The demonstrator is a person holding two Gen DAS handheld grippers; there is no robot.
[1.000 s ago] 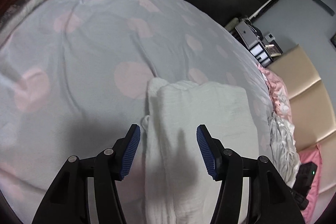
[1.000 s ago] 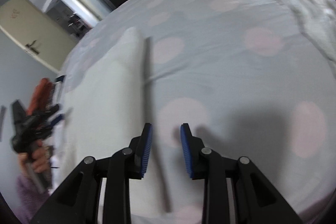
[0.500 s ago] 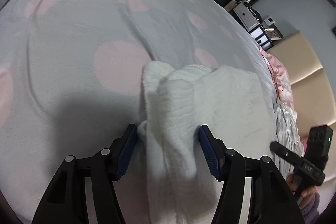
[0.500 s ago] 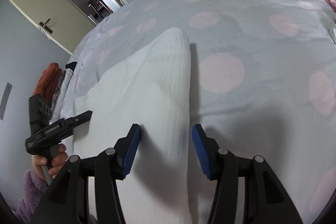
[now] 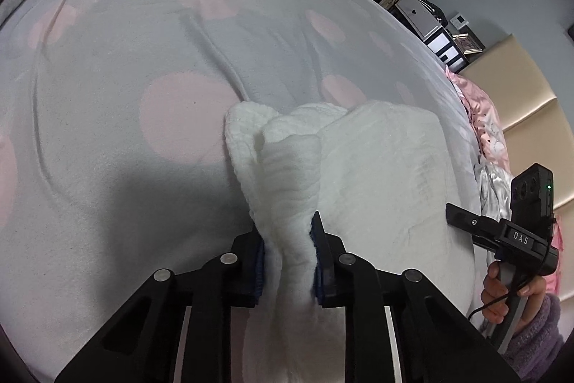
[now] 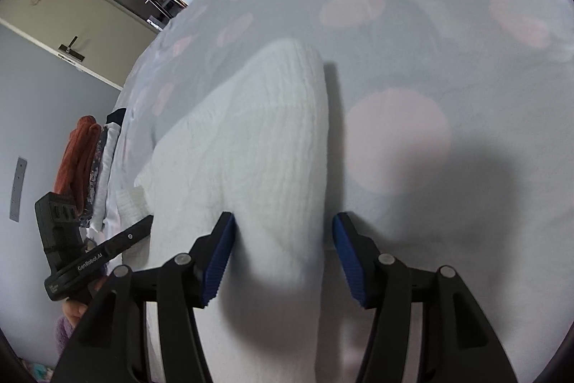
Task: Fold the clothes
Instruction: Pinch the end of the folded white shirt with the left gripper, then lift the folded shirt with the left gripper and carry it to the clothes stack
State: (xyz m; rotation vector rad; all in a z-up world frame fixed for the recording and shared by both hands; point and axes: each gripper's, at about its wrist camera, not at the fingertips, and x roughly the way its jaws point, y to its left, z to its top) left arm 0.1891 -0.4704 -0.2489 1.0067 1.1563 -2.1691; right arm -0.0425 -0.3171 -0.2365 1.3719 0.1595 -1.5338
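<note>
The left gripper (image 5: 288, 255) is clamped on a bunched fold of the white garment (image 5: 376, 174), its blue pads pressed into the cloth from both sides. The right gripper (image 6: 283, 257) stands wide open, jaws straddling the garment's edge (neither pad grips it). The garment lies on the spotted bedspread (image 5: 107, 96), its long axis running away from both cameras.

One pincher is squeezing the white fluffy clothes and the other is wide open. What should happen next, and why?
Probably the right gripper should close. Its blue pads sit on either side of the white garment's edge but stand apart, while the left gripper already pinches a bunched fold of the same garment. With both ends held, the person could likely lift it off the spotted bedspread for the next fold.
</note>
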